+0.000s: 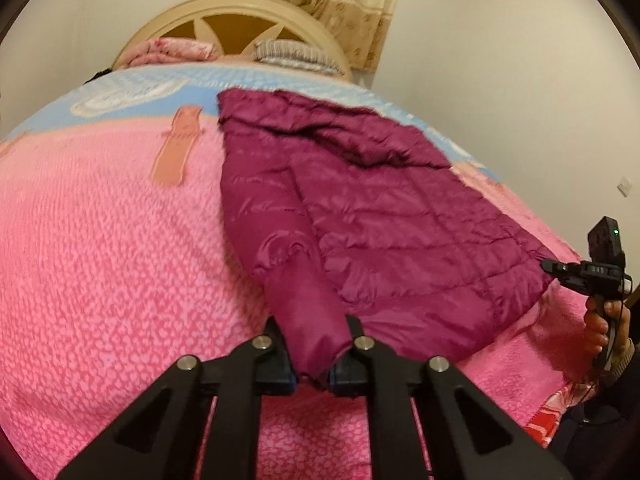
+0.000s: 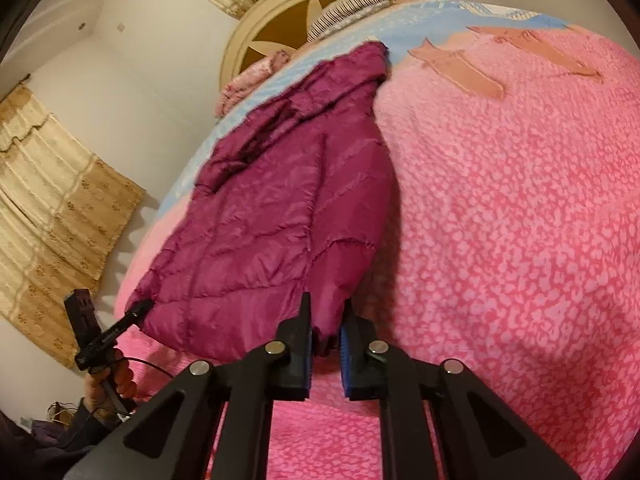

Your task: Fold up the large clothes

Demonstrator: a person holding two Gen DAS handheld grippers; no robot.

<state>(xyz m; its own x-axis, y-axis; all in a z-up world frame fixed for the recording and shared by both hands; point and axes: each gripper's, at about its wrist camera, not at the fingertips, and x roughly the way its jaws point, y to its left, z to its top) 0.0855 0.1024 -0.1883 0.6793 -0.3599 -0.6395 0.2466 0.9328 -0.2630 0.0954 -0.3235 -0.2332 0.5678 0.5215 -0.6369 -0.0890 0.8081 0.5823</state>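
- My left claw [image 1: 312, 354] is clamped on the sleeve cuff [image 1: 316, 344] of the purple jacket [image 1: 360, 208].
- My right claw [image 2: 326, 344] pinches its hem.
- Jacket lies along the bed's [image 1: 100, 240] right edge.

Left gripper [image 1: 312, 354] on jacket [image 1: 360, 208] sleeve.

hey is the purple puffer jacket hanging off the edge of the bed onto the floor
No. In the left wrist view the jacket lies wholly on the pink bedspread, with pink cover showing past its hem.
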